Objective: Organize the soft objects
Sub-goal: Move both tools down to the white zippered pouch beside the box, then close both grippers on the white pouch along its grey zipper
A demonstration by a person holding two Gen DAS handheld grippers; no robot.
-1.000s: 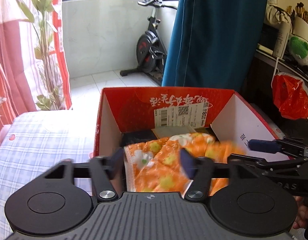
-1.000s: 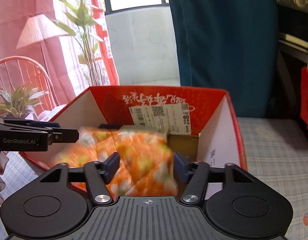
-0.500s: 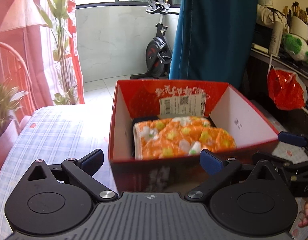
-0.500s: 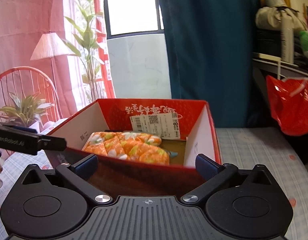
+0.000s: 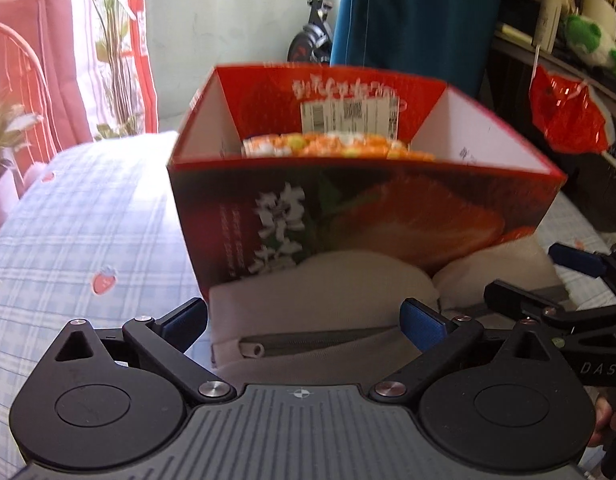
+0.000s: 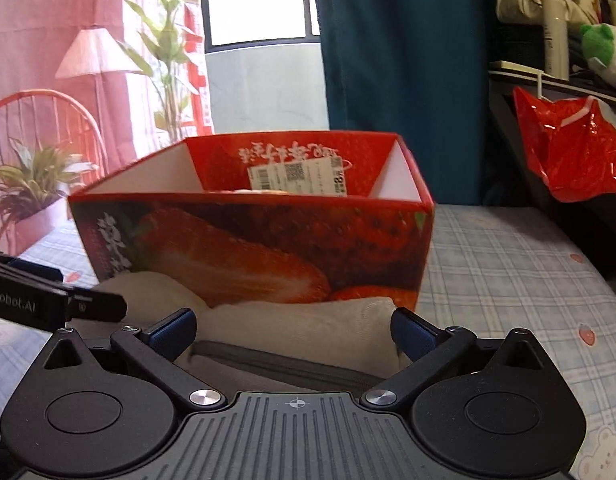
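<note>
Both grippers, left (image 5: 303, 318) and right (image 6: 293, 326), hover spread wide over beige garment (image 5: 320, 300) before box (image 5: 360, 208).

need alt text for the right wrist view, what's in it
An open right gripper hovers over a folded cream garment lying on a checked bedsheet, right in front of a red strawberry-print box. The left gripper pokes in from the left edge.
</note>
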